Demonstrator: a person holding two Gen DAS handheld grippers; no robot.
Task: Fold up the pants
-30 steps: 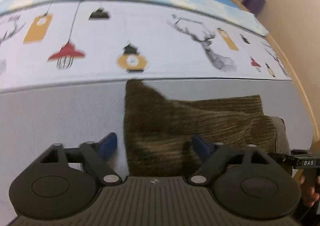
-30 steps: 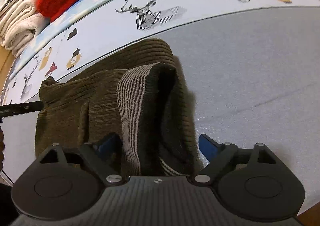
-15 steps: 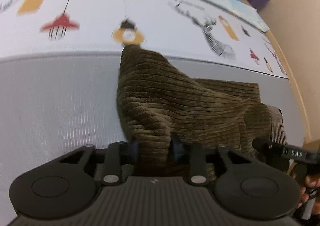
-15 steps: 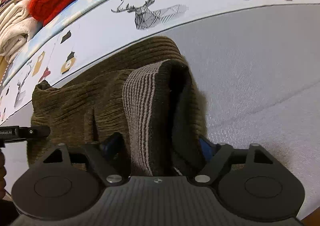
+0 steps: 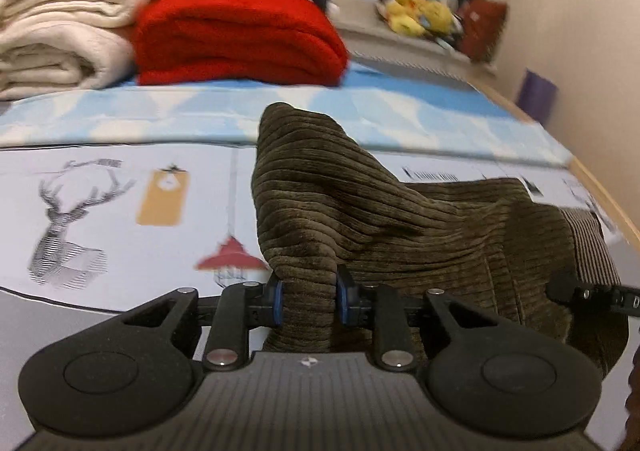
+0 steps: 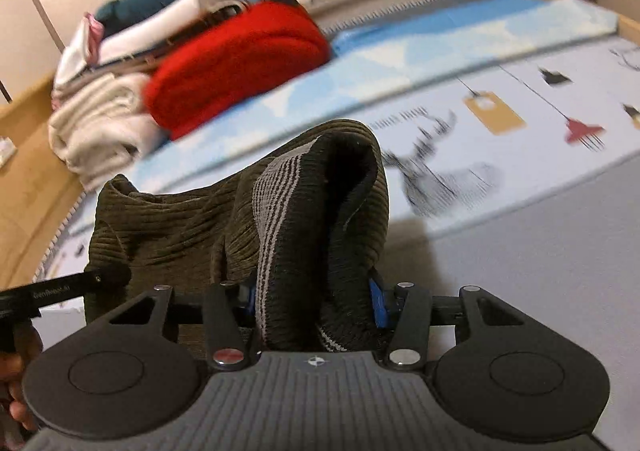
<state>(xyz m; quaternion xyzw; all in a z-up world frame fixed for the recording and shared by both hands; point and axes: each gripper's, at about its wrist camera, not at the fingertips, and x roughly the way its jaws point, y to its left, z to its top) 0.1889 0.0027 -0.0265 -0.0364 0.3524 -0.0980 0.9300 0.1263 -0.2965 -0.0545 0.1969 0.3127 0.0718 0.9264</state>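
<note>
The olive corduroy pants (image 5: 400,235) are bunched and raised off the bed (image 5: 100,187), over its printed sheet. The left gripper (image 5: 307,301) pinches a fold of corduroy, its blue pads (image 5: 277,299) pressing both sides, jaws easing apart slightly. The right gripper (image 6: 312,301) clamps the striped waistband (image 6: 276,219), jaws closing on it. A red blanket (image 5: 240,39) lies folded at the far end.

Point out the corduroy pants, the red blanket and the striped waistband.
corduroy pants (image 5: 352,211): left wrist view, on the raised ribbed fold above the pads.
red blanket (image 5: 240,39): left wrist view, on the middle of its folded front.
striped waistband (image 6: 276,219): right wrist view, on the pale stripes running down toward the gripper.
</note>
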